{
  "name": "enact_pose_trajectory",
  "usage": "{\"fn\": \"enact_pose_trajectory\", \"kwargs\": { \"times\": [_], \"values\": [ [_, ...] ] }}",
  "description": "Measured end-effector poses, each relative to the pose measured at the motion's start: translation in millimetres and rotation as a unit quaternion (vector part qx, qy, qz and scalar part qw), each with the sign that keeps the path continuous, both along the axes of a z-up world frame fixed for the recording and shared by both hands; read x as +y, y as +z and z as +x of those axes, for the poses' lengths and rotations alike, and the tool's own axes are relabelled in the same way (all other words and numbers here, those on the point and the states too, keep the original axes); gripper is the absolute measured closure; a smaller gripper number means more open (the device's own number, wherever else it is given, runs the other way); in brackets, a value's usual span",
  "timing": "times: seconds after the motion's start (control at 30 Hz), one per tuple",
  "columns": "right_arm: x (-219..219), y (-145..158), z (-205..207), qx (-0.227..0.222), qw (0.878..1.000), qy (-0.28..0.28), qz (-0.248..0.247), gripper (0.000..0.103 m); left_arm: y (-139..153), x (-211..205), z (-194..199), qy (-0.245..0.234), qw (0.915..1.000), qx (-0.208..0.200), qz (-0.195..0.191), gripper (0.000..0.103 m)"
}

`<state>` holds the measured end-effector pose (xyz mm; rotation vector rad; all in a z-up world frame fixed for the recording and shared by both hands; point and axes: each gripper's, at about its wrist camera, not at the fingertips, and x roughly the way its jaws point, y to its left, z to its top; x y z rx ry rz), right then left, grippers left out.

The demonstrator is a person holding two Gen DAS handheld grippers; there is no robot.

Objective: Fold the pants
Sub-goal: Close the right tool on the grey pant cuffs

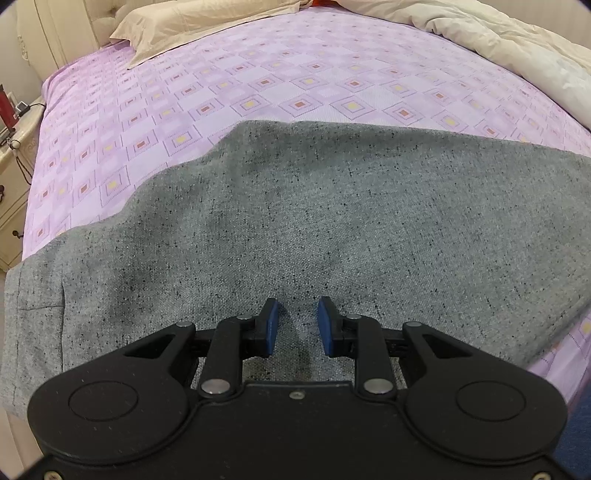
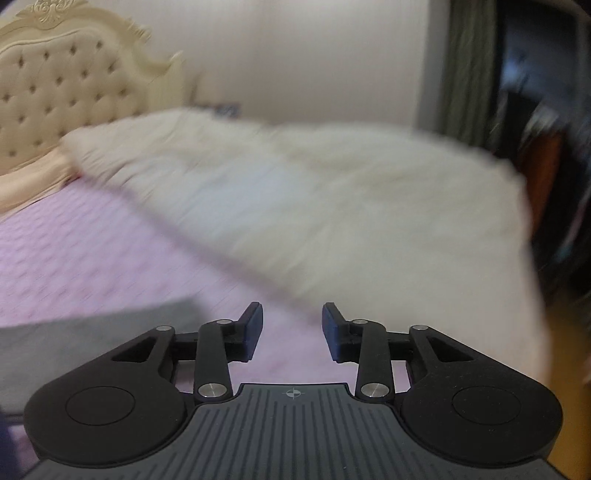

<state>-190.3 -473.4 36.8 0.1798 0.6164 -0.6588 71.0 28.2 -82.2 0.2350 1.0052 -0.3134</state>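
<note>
Grey speckled pants (image 1: 314,229) lie spread flat across the near part of a bed with a purple patterned sheet (image 1: 221,92). Their hemmed end (image 1: 33,295) hangs at the bed's left edge. My left gripper (image 1: 297,314) is open and empty, its blue pads just above the grey fabric near its front edge. My right gripper (image 2: 291,317) is open and empty, held above the purple sheet (image 2: 92,251). A corner of the grey pants (image 2: 85,339) shows at its lower left. The right wrist view is motion-blurred.
A beige pillow (image 1: 207,22) lies at the head of the bed. A crumpled cream duvet (image 1: 517,48) covers the far right side and also shows in the right wrist view (image 2: 332,206). A tufted cream headboard (image 2: 66,85) stands behind. A nightstand (image 1: 14,173) is at the left.
</note>
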Motion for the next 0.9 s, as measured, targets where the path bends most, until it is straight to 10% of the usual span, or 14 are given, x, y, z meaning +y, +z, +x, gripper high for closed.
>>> {"fn": "enact_pose_trajectory", "kwargs": {
  "times": [0.17,0.53,0.83,0.9],
  "values": [
    [9,-77,58,-0.030,0.992,0.033,0.121,0.052,1,-1,0,0.004,1.0000,0.002,0.002,0.068],
    [-21,-134,116,-0.038,0.968,-0.027,0.247,0.046,0,-11,-4,-0.010,0.9992,-0.013,0.036,0.067],
    [-42,-145,125,-0.098,0.960,-0.048,0.257,0.046,-1,-15,-5,-0.022,0.9981,-0.019,0.053,0.067],
    [-39,-143,130,-0.079,0.966,-0.032,0.245,0.078,-1,-17,-4,-0.023,0.9981,-0.017,0.054,0.067]
  ]
}}
